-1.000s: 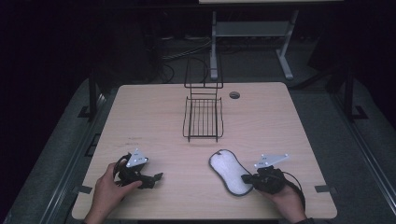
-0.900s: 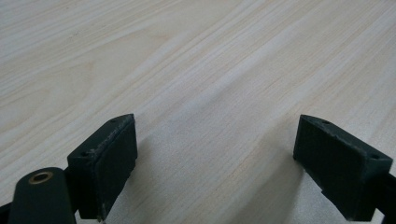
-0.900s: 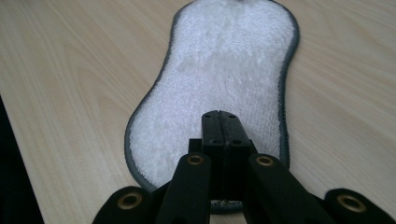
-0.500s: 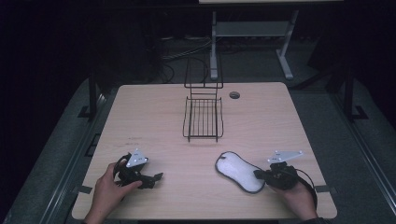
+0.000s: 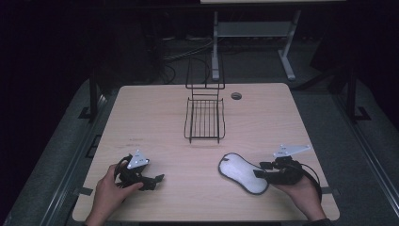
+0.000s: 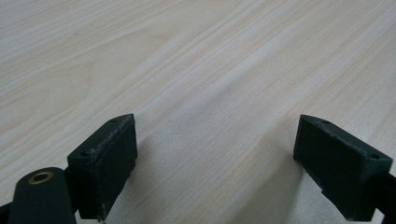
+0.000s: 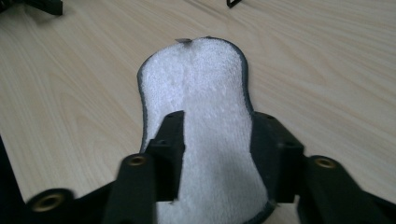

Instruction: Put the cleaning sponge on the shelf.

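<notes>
Since the earlier frames, the right tool [image 5: 261,169] had drawn rightward along the near edge of the counter [image 5: 155,106], and the white terry pad [image 5: 243,173] had shifted and turned with it, so that its far end pointed up-left toward the wire rack [image 5: 205,119]. Its jaws had just been opening; in the right gripper view they stood apart, one at each side of the pad's near end [image 7: 210,154], with the pad lying flat between them. Whether the inner faces touched the dark-trimmed edges was hard to tell from that close, slightly blurred view, but they did not appear to pinch it. The pad lay on the counter in front of the person's right hand [image 5: 301,190], well short of the rack. At the near left, the left tool [image 5: 155,180] rested in the left hand [image 5: 110,190] with its jaws spread wide over bare wood [image 6: 210,93], nothing between them.
</notes>
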Tool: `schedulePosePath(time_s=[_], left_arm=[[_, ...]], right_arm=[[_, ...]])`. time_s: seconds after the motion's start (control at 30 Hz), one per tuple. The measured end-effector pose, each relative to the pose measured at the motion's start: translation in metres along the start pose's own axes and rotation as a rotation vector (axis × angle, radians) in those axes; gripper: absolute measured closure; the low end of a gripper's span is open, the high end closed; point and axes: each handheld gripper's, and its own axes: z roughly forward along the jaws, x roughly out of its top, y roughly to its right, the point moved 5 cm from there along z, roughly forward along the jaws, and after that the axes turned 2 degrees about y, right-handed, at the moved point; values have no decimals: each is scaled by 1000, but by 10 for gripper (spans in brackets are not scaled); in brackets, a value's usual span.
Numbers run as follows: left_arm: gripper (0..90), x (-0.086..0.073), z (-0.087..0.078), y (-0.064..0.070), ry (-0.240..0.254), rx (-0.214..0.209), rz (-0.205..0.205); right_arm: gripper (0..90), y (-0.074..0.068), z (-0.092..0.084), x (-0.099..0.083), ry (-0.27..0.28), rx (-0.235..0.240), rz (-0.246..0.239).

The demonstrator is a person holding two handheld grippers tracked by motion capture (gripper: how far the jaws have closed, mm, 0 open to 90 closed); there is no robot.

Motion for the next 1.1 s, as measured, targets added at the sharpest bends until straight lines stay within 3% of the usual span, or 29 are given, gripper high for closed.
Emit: schedulePosePath(time_s=[0.07,0.1,0.13,0.37,0.6,0.97,1.1], left_arm=[[127,0,0,0,0,0,-2],[127,0,0,0,0,0,-2],[127,0,0,0,0,0,-2],[127,0,0,0,0,0,-2],[127,0,0,0,0,-1,-3],[127,0,0,0,0,-1,-2],[127,0,0,0,0,0,-3]], right_arm=[[378,0,5,3,-20,7,-2],[378,0,5,3,-20,7,-2],[290,1,12,5,-37,2,-10],[146,1,34,11,-68,30,-58],[101,0,46,15,-61,50,-81],[93,-3,63,9,-124,19,-146],[94,-4,64,8,-146,18,-141]])
